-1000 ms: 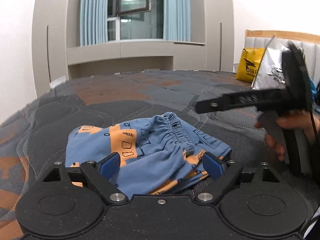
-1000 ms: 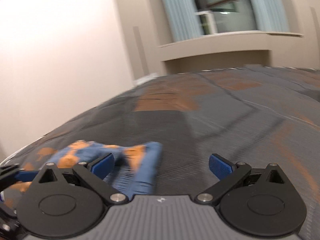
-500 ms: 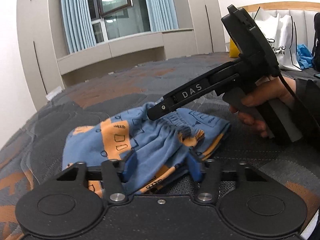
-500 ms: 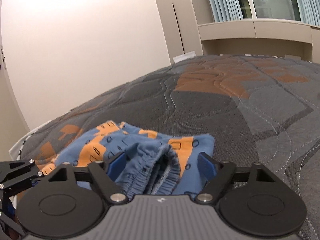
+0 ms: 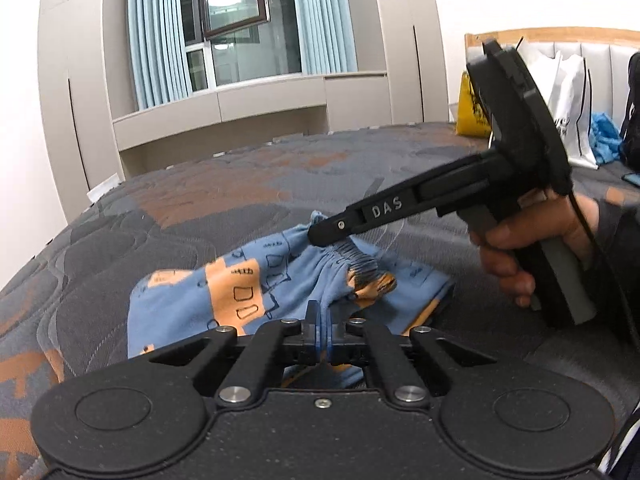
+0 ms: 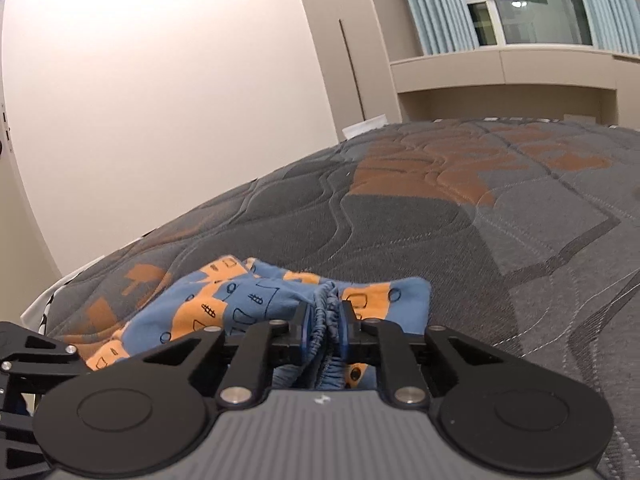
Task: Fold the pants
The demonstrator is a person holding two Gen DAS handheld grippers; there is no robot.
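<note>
On the big gray and orange bed (image 5: pixel 224 200) lay one pair of blue pants (image 5: pixel 240 296), straight ahead at 12 o'clock from both grabbers, with the left gripper (image 5: pixel 322 316) pinching the cloth edge and the right gripper (image 6: pixel 325 324) squeezing the stretchy waistband (image 6: pixel 330 312).

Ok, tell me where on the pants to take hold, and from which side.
Grip the pants along the gathered elastic waistband: it bunches into a thick ridge that fingers can pinch. Come in low, from the near side of the bed, as the right gripper and the left gripper do here, shut on the fabric.
</note>
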